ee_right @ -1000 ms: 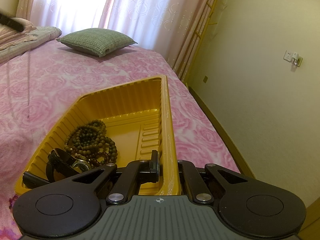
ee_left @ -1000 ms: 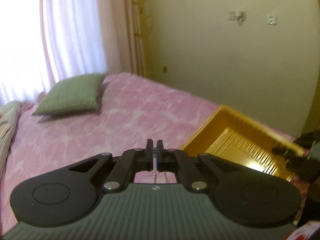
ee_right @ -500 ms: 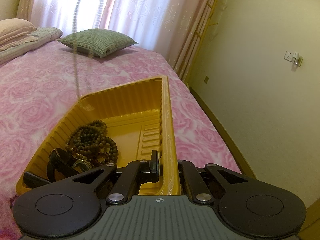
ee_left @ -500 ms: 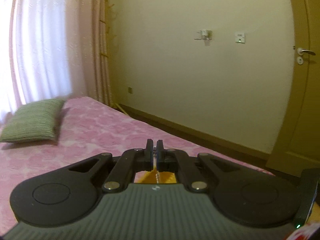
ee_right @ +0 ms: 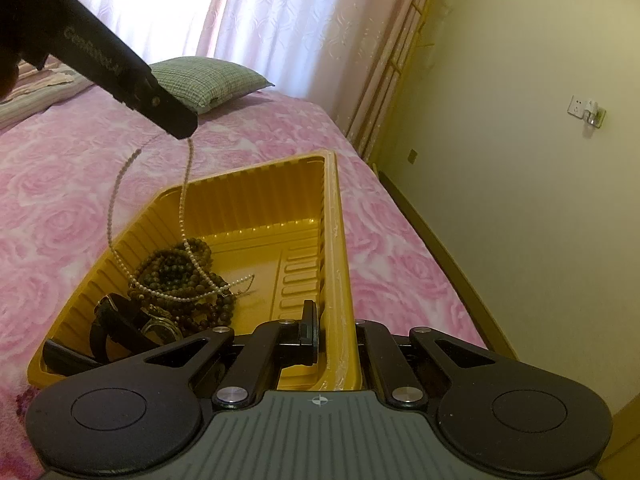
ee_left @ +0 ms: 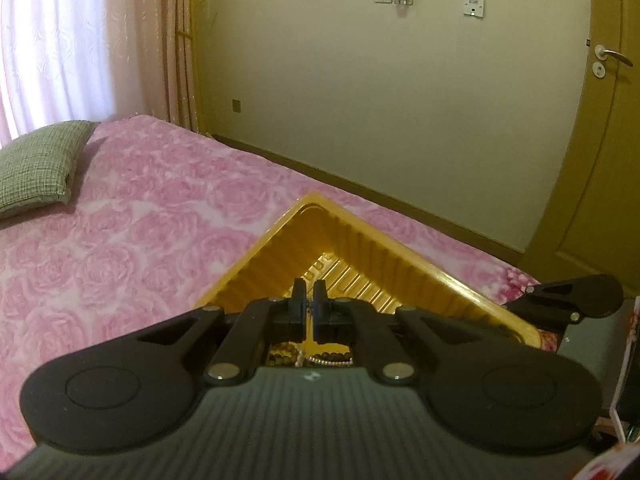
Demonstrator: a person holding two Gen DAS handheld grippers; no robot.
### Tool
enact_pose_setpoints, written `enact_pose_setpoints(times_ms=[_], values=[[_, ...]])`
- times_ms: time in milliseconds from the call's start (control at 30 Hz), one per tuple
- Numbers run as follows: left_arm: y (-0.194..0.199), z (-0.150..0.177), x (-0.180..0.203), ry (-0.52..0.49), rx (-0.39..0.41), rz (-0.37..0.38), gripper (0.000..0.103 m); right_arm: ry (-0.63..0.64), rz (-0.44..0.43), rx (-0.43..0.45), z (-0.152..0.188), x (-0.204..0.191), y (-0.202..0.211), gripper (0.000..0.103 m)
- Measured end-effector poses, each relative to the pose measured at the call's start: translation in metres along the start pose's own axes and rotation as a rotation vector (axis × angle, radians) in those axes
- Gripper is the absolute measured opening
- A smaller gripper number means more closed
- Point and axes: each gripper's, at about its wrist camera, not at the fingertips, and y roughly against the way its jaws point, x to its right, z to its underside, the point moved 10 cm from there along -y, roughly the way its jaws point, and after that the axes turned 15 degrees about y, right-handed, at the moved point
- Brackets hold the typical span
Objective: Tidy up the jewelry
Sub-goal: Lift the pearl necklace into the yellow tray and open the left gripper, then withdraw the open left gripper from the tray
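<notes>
Overhead, the left gripper [ee_right: 182, 130] is seen from the right wrist view held above the yellow tray [ee_right: 334, 240], its fingers pressed together on a pearl necklace [ee_right: 184, 200]. That strand is hung down in two lines from the fingertips, and its lower loop is draped across the dark bead bracelets [ee_right: 180, 272] heaped in the tray's near left part. Just beside those beads, nearer the camera, a black-strapped wristwatch [ee_right: 156, 326] is laid in the tray corner. From the left wrist view, the left gripper [ee_left: 308, 300] is shown nearly shut, a thin bit of chain caught in the narrow gap, and the pearl necklace [ee_left: 328, 362] and brown beads are glimpsed below it inside the tray [ee_left: 400, 252].

The right gripper [ee_right: 336, 328] is clamped on the tray's right wall, one finger inside and the other outside the rim. The tray is rested on a pink rose-patterned bedspread [ee_right: 60, 208], with a green checked cushion [ee_right: 208, 80] lying well apart near the curtains [ee_right: 280, 20].
</notes>
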Motion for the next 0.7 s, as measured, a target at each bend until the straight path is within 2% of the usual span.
enact_pose_setpoints(times_ms=[33,100,167,400,700], values=[[0.000,-0.001,0.000,-0.001,0.001,0.000,0.002,0.000,0.000,0.000,0.000,0.000,0.000,0.004],[0.000,-0.005,0.003,0.007,0.002,0.005,0.008,0.001,0.001,-0.002,0.000,0.000,0.000,0.004],[0.004,-0.009,0.003,-0.006,0.030,0.004,0.031,0.000,0.001,-0.004,0.001,0.000,0.000,0.004],[0.022,-0.002,-0.022,0.021,0.069,-0.057,0.031,-0.005,-0.002,-0.007,0.003,0.001,-0.001,0.004],[0.055,0.034,-0.083,0.102,0.088,-0.176,0.033,-0.011,-0.005,-0.009,0.005,0.001,-0.002,0.004]])
